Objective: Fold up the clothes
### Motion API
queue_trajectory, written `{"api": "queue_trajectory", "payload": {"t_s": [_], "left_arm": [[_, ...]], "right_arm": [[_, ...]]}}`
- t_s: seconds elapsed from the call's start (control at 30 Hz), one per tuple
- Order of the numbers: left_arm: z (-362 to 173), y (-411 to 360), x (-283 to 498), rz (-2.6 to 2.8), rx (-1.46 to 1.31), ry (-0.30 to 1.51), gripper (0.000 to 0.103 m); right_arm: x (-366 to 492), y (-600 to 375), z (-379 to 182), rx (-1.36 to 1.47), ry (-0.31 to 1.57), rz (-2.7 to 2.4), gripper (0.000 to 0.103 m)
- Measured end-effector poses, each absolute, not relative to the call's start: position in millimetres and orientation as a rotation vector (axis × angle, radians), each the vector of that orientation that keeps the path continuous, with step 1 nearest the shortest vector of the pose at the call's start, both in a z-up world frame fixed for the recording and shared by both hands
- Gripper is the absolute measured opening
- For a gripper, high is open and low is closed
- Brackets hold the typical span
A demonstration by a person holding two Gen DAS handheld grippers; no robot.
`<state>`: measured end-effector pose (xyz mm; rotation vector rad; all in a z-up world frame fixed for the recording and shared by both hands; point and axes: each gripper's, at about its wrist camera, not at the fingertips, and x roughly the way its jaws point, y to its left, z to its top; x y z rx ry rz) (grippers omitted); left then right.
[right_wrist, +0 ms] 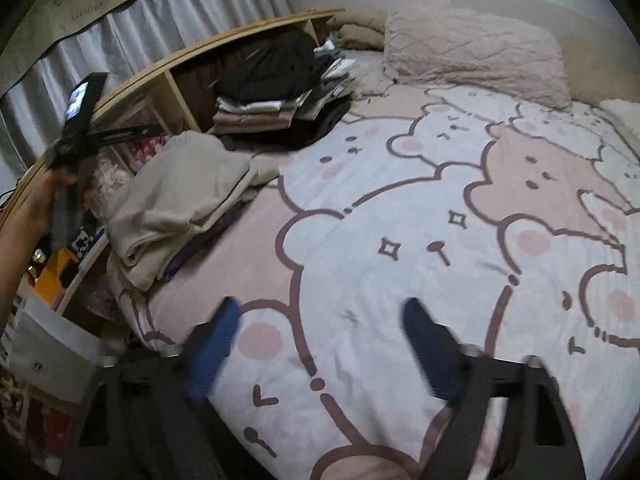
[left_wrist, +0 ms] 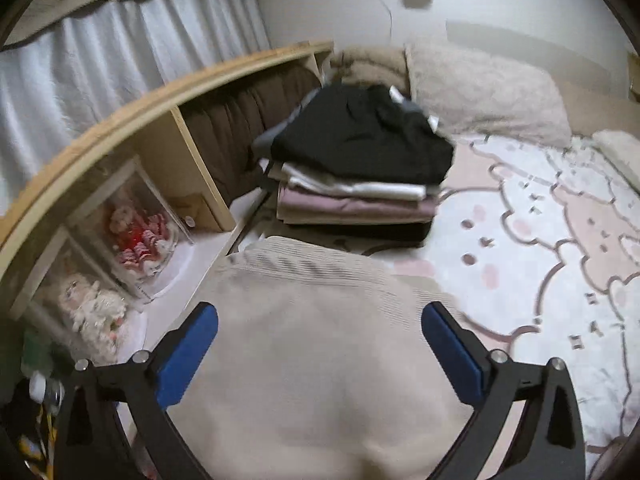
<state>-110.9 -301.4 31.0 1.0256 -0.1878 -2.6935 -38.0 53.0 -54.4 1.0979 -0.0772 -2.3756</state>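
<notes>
While we are working through the laundry on the bed, these are the lines that matter:

Left gripper (left_wrist: 320, 344): we are holding its jaws spread wide, released, with the cream garment (left_wrist: 312, 360) lying between and below the blue pads (left_wrist: 188, 356); we cannot tell whether the pads are touching the cloth.

Right gripper (right_wrist: 320, 344): we are holding its jaws apart too, gripping nothing, with only the bear-print bedspread (right_wrist: 400, 208) under them; this view is motion-blurred.

Cream garment: in the right wrist view it is sitting as a loosely folded bundle (right_wrist: 176, 204) far ahead and to the left of the right jaws, at the bed's edge beside the wooden shelf (right_wrist: 176, 76).

Folded stack (left_wrist: 356, 184): it is standing ahead of the left jaws, just beyond the far edge of the cream garment, with a black piece (left_wrist: 360, 136) on top and pale and mauve layers beneath.

Step in hand: we are judging that the cream garment is folded, or nearly so, and is waiting to join the stack.

Next move: it is calling for closing the left jaws on the bundle's edge, likely with the right jaws coming across to support it, then lifting it level onto the black piece so the folds are not slipping open.
</notes>
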Motion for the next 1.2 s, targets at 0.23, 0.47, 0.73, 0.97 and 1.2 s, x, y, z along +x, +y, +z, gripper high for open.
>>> {"api": "queue_trajectory", "payload": {"t_s": [0.23,0.47,0.73,0.97,1.2], "left_arm": [[47,-254,-44,-2.763,0.936,-0.056,0.103],[51,-220,-3,-2.763,0.909,-0.009,0.103],[36,-190,32,-2.751,0.929,0.097,0.103],[33,-177,56,-2.716,0.886,0.097,0.103],[31,-174,70,-2.689,0.863,0.103,0.103]], "right_arm": [[-28,56,-29,0.959,-0.067,-2.434,0.103],[-22,65,-6,0.869,-0.042,-2.476,0.103],[-14,77,15,0.827,-0.007,-2.506,0.103],[-7,83,25,0.784,-0.013,-2.504,0.103],[-3,78,27,0.797,0.037,-2.477,0.103]]}}
